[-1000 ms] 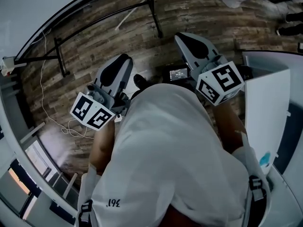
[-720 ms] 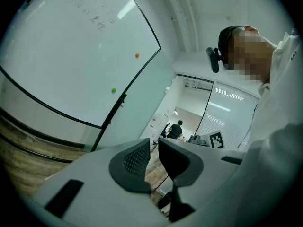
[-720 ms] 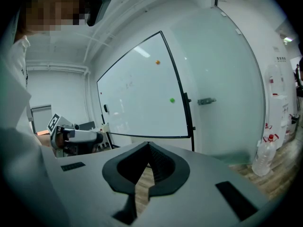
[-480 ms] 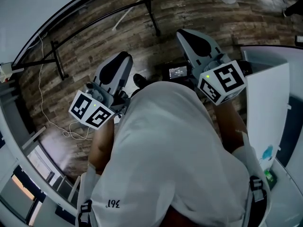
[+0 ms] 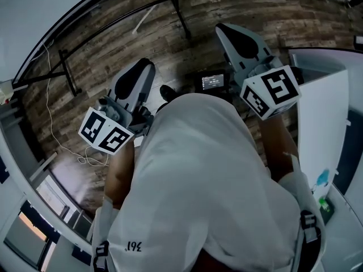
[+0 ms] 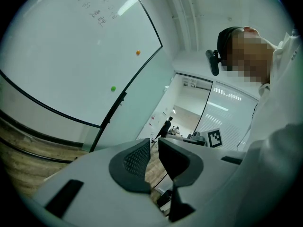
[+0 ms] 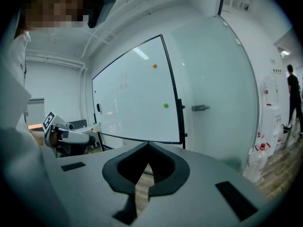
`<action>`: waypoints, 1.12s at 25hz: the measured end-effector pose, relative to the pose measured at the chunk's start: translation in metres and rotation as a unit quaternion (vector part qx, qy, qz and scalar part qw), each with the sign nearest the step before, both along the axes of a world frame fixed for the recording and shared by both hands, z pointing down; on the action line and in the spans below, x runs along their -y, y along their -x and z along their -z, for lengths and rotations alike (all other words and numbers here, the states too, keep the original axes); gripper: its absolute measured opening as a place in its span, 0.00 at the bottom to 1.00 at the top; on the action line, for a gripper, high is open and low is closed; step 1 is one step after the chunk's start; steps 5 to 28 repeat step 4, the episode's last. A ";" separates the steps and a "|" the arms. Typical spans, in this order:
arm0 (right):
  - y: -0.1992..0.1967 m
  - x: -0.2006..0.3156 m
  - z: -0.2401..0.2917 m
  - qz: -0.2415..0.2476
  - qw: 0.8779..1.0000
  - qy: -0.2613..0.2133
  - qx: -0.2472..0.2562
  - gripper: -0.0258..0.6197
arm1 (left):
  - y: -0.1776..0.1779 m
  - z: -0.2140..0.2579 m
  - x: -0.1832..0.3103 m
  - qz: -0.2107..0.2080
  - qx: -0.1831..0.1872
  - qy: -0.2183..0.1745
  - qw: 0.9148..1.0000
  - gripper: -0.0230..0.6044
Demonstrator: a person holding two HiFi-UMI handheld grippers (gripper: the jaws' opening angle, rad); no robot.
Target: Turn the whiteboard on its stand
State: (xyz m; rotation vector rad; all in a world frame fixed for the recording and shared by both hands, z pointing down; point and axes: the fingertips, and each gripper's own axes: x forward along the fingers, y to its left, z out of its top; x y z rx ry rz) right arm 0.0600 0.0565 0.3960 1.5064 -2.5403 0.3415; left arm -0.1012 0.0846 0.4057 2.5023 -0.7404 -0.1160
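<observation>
The whiteboard (image 6: 71, 46) hangs in its black frame ahead of me, tilted, with an orange magnet (image 6: 138, 52) and a green magnet (image 6: 113, 88) on it. It also shows in the right gripper view, where the whiteboard (image 7: 132, 98) rests on a black stand post (image 7: 179, 108). In the head view the stand's floor bars (image 5: 122, 18) lie beyond both grippers. My left gripper (image 6: 154, 143) points level toward the board's lower right corner, its jaws a narrow slit apart and empty. The right gripper (image 7: 148, 148) is shut on nothing, short of the board. Neither touches the whiteboard.
A white cable (image 5: 54, 123) trails over the wood floor at the left. A small screen device (image 5: 212, 83) sits between my arms, and a white cabinet (image 5: 317, 129) stands at the right. Water bottles (image 7: 258, 162) and a standing person (image 7: 293, 98) are to the board's right.
Both grippers stay nearly where they were. The head view has shifted slightly, so the stand's bars sit a little higher in the picture.
</observation>
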 end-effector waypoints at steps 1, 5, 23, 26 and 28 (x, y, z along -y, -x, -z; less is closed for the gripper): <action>-0.001 0.001 0.001 0.000 1.000 -0.001 -0.001 0.08 | 0.000 0.000 0.001 0.000 0.001 0.000 1.000 0.13; -0.003 0.006 0.002 -0.002 1.000 -0.004 -0.002 0.08 | -0.001 0.001 0.004 0.000 0.001 -0.001 1.000 0.13; -0.003 0.006 0.002 -0.002 1.000 -0.004 -0.002 0.08 | -0.001 0.001 0.004 0.000 0.001 -0.001 1.000 0.13; -0.003 0.006 0.002 -0.002 1.000 -0.004 -0.002 0.08 | -0.001 0.001 0.004 0.000 0.001 -0.001 1.000 0.13; -0.003 0.006 0.002 -0.002 1.000 -0.004 -0.002 0.08 | -0.001 0.001 0.004 0.000 0.001 -0.001 1.000 0.13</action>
